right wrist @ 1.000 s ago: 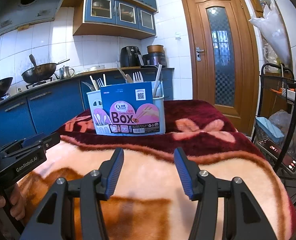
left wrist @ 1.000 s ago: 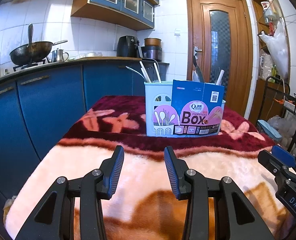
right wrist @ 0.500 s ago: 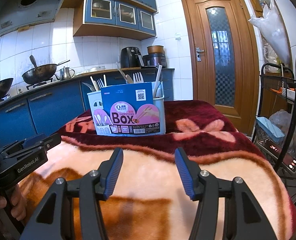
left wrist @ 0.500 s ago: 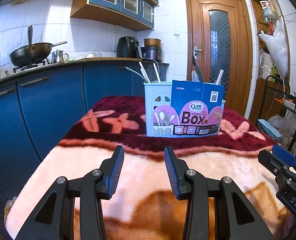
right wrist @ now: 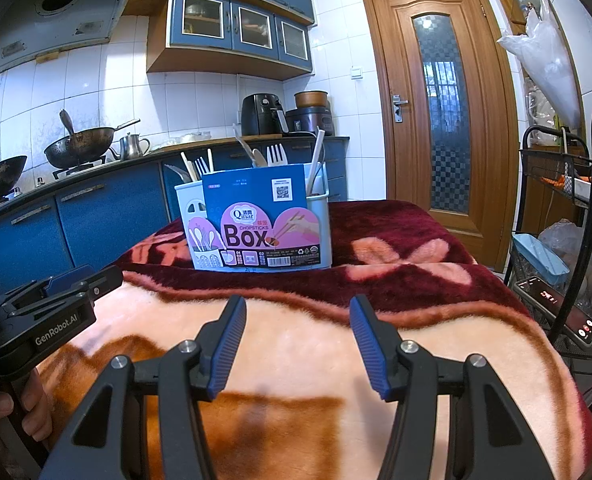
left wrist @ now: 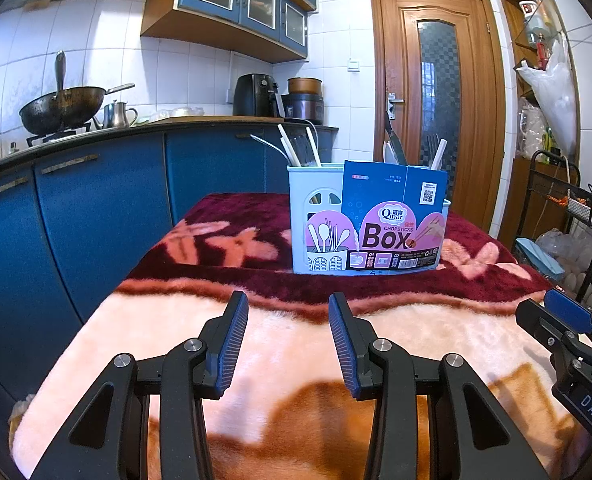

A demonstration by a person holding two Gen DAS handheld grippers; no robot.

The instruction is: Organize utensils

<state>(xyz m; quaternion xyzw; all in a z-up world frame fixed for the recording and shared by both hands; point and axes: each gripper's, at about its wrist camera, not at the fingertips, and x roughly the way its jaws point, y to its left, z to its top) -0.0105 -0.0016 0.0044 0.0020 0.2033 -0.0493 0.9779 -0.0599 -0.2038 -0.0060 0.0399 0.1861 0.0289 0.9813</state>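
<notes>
left hand-held gripper (left wrist: pixel 288 304) gaped, empty, over blanket (left wrist: pixel 288 340); right hand-held gripper (right wrist: pixel 297 306) likewise; utensil holder (left wrist: pixel 315 224) stood at 12 o'clock, well apart.

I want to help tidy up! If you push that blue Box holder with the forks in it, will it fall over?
The utensil holder might tip: it stands tall on a soft blanket, with forks sticking above its rim. It looks like light plastic, so a low push would probably slide it.
</notes>
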